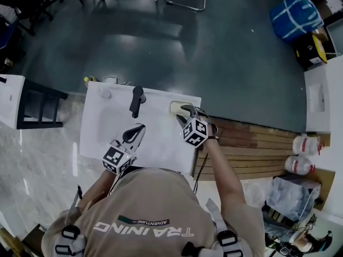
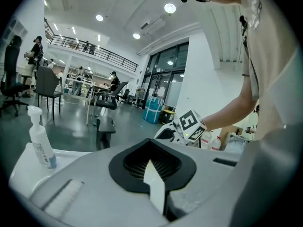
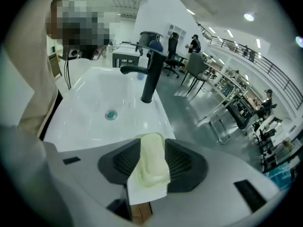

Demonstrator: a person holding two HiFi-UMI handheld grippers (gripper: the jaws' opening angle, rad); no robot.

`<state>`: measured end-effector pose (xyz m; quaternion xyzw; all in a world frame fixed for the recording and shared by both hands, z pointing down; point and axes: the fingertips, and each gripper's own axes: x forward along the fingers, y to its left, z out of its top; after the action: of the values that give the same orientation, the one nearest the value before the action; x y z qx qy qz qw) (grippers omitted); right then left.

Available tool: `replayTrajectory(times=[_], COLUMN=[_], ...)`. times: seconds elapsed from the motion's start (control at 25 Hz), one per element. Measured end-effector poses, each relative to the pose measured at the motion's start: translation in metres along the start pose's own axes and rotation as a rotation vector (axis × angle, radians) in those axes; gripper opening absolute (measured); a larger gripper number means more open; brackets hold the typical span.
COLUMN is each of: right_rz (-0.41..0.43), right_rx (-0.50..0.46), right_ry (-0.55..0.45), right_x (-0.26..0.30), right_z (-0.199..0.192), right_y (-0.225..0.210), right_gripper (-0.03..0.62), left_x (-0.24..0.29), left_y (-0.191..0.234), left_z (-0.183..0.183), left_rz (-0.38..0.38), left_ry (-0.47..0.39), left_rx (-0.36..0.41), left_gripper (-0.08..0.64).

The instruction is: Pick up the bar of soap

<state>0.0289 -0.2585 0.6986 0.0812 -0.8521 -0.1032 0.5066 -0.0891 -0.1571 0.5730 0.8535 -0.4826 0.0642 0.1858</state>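
The pale yellow bar of soap [image 1: 178,107] lies on the back right corner of the white sink [image 1: 107,127], right of the black faucet [image 1: 137,100]. My right gripper [image 1: 187,112] points steeply down over it. In the right gripper view the soap [image 3: 150,174] lies lengthwise between the open jaws of the right gripper [image 3: 152,159], with a black pad close on each side. My left gripper [image 1: 135,135] hovers over the sink's near edge with its jaws together and nothing in them. The left gripper view shows its pads [image 2: 137,167] meeting.
The sink basin [image 3: 90,112] has a drain [image 3: 111,114] and the faucet [image 3: 150,79] behind it. A spray bottle [image 2: 40,143] stands at the sink's far left. Wooden decking [image 1: 252,143] and two white bottles [image 1: 303,143] lie to the right.
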Motion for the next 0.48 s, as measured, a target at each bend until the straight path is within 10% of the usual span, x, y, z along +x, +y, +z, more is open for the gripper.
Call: replayTrajectory(times=[0.48], right_rz=[0.143], right_rx=[-0.194], right_ry=[0.168], right_x=[0.041], right_z=[-0.016], right_y=[-0.003], right_gripper=[0.201], left_x=[-0.004], left_y=[0.010], left_z=[-0.016], left_rz=[0.017], left_ry=[0.011], left_rx=[-0.034], left_gripper=[-0.003])
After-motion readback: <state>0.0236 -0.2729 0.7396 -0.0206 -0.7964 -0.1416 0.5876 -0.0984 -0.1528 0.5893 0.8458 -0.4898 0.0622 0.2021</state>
